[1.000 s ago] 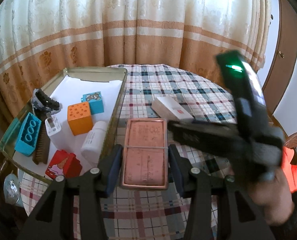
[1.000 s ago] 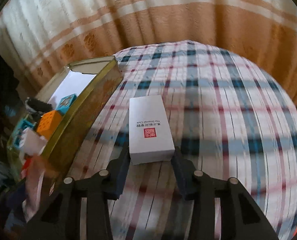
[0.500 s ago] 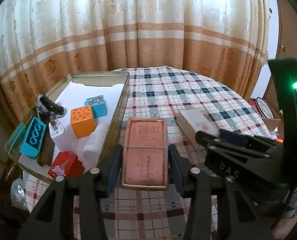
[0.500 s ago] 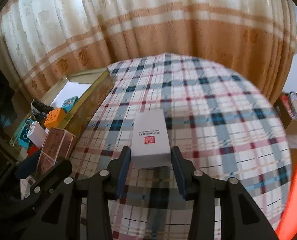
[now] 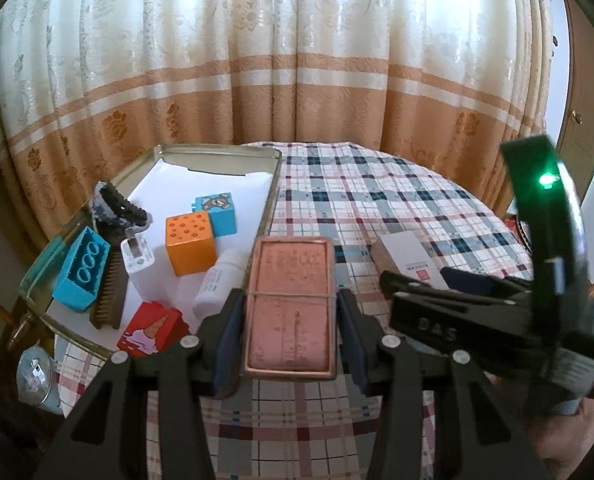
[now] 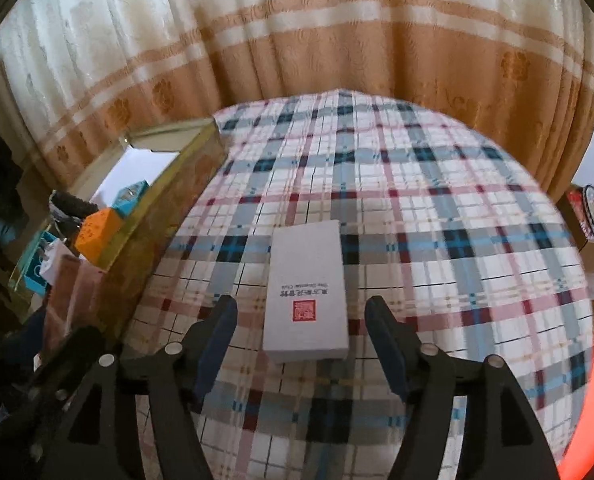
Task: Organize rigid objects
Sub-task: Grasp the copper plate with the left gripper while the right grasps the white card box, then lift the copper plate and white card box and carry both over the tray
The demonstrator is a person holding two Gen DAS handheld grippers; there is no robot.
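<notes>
the metal tray [image 5: 271,184] sits at the left edge of the plaid-covered worktop [image 5: 377,208], lined with white paper. in it: one orange block [image 5: 191,244], two blue blocks [image 5: 81,270], one with a bear picture [image 5: 217,216], one red block [image 5: 153,330], one white bottle [image 5: 219,284], one white plug [image 5: 137,256], one brush [image 5: 109,296] and a dark coiled item [image 5: 117,210]. the left claw [image 5: 289,328] is clenched on a pink tin [image 5: 289,308] banded with elastic, held just right of the tray wall. the right claw [image 6: 301,328] is spread apart, its fingers clear of the single white box [image 6: 307,292] lying flat on the worktop between them.
</notes>
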